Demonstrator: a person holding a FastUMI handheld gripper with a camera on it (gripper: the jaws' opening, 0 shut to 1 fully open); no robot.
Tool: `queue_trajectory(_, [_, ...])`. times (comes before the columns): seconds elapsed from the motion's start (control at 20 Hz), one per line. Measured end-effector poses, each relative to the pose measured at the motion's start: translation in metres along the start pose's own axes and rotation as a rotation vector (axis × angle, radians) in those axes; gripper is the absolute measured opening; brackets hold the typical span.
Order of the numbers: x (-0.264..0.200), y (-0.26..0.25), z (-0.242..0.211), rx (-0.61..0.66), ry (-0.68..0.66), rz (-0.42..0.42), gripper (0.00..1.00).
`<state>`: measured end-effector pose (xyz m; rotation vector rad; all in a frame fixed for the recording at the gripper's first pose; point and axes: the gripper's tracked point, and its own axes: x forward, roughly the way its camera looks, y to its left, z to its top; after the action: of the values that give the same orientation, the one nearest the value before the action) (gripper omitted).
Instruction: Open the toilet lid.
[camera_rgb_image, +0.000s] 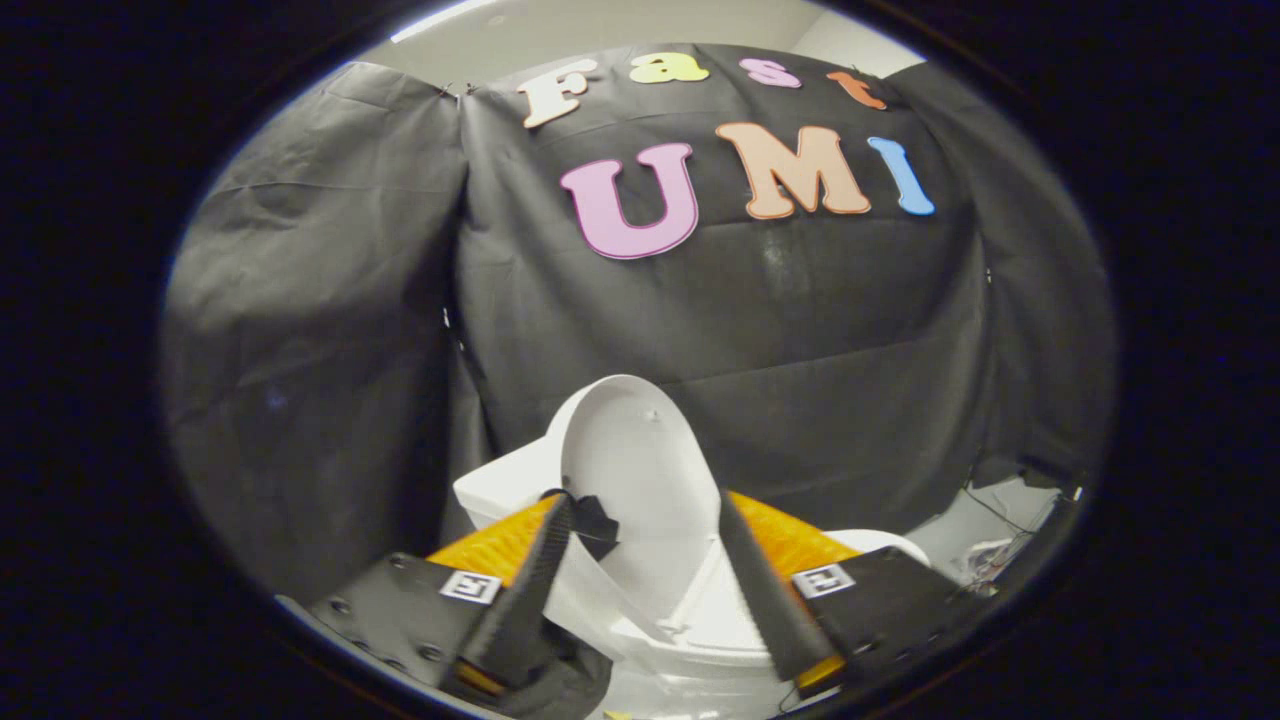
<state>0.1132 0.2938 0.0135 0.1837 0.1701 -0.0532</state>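
Note:
A white toilet lid (635, 470) stands raised, nearly upright, its inner face turned toward me, leaning back against the white tank (500, 485). A small black tab (592, 522) hangs at the lid's left edge, right by my left fingertip. Below the lid, the white seat and bowl rim (700, 625) show between my fingers. My gripper (645, 510) is open, its orange and black fingers (525, 575) spread on either side of the lid's lower part, with nothing pressed between them.
Black cloth walls close in behind and to both sides of the toilet. On the floor to the right lie white sheeting and some thin cables (1000, 560).

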Motion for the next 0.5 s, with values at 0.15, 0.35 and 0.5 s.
queue_trajectory(0.15, [-0.008, -0.019, 0.009, 0.005, -0.019, -0.025, 0.9])
queue_trajectory(0.35, [-0.017, -0.051, 0.019, -0.014, -0.04, -0.052, 0.98])
queue_trajectory(0.5, [-0.022, -0.076, 0.019, -0.053, -0.039, -0.064, 0.98])
